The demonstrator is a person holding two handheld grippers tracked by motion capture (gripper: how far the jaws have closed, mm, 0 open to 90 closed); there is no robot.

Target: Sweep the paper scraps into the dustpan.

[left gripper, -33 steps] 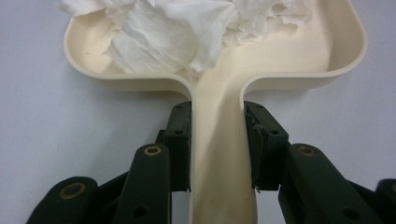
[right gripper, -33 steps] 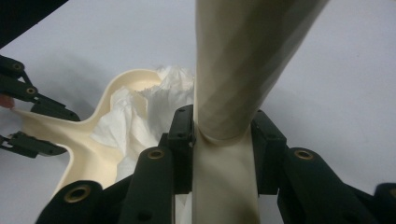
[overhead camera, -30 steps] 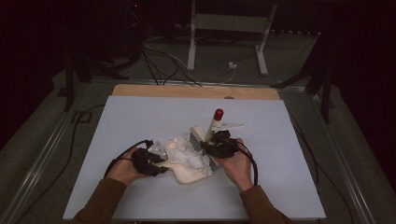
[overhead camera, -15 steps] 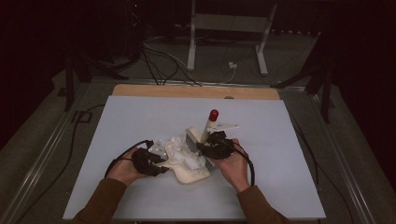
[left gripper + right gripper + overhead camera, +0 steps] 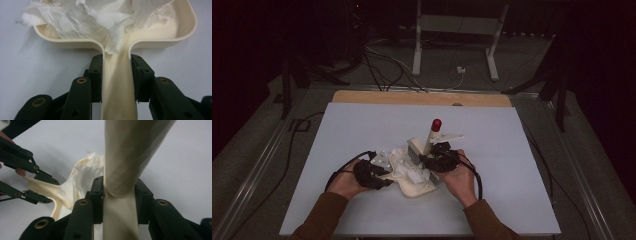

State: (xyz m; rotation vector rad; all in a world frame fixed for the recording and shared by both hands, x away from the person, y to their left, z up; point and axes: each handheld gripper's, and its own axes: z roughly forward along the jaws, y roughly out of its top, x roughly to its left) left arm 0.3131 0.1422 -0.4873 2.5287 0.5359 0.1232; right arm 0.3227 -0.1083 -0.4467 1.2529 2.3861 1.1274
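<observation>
A cream dustpan [image 5: 416, 189] lies on the white table, with crumpled white tissue [image 5: 398, 156] heaped in it. My left gripper [image 5: 384, 175] is shut on the dustpan's handle [image 5: 117, 85], one jaw on each side. In the left gripper view the tissue [image 5: 95, 17] spills over the pan's rim [image 5: 186, 30]. My right gripper [image 5: 429, 162] is shut on the cream handle [image 5: 127, 157] of a brush [image 5: 430, 139]. The brush has a red tip [image 5: 436, 123], and its bristle head [image 5: 414, 148] rests by the tissue. In the right gripper view the dustpan [image 5: 58, 202] and left gripper [image 5: 30, 180] sit at left.
A flat white scrap [image 5: 453, 136] lies just behind the right hand. The white tabletop [image 5: 512, 165] has a wooden strip [image 5: 422, 98] along its far edge. Cables [image 5: 294, 150] trail off the left side, and a metal stand [image 5: 457, 30] stands on the floor beyond.
The right hand and the brush have shifted slightly left, toward the dustpan. The left hand and the dustpan have stayed put.
</observation>
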